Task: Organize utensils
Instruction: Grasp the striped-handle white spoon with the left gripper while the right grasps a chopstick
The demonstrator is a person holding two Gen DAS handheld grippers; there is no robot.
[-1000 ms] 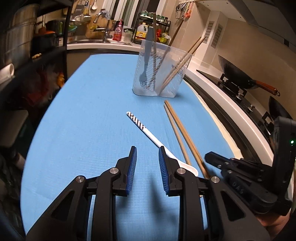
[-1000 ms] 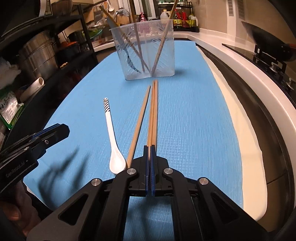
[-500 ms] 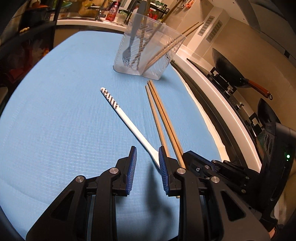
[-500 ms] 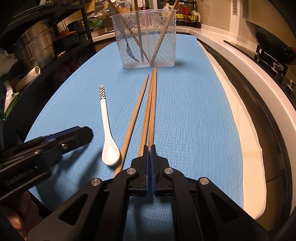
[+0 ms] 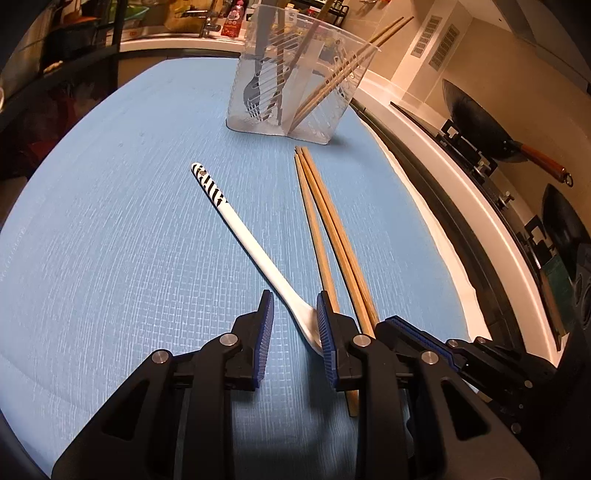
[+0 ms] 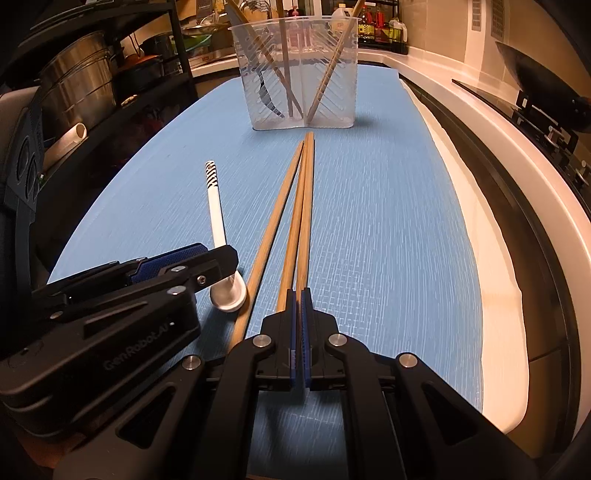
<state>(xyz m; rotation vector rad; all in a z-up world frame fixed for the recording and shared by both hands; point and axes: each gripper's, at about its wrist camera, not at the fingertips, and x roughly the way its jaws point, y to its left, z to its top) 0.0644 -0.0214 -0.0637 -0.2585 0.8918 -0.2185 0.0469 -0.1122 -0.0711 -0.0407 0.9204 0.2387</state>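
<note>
Blue mat (image 5: pixel 110 221), dark wok (image 5: pixel 476 125), steel pots (image 6: pixel 74 99), perhaps bottles (image 6: pixel 380 29)

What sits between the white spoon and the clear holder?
Nothing: bare blue mat between the white spoon and the clear holder, in both wrist views.

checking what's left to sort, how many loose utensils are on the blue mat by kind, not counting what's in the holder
chopsticks: 3
spoon: 1
total: 4 loose on the mat
</note>
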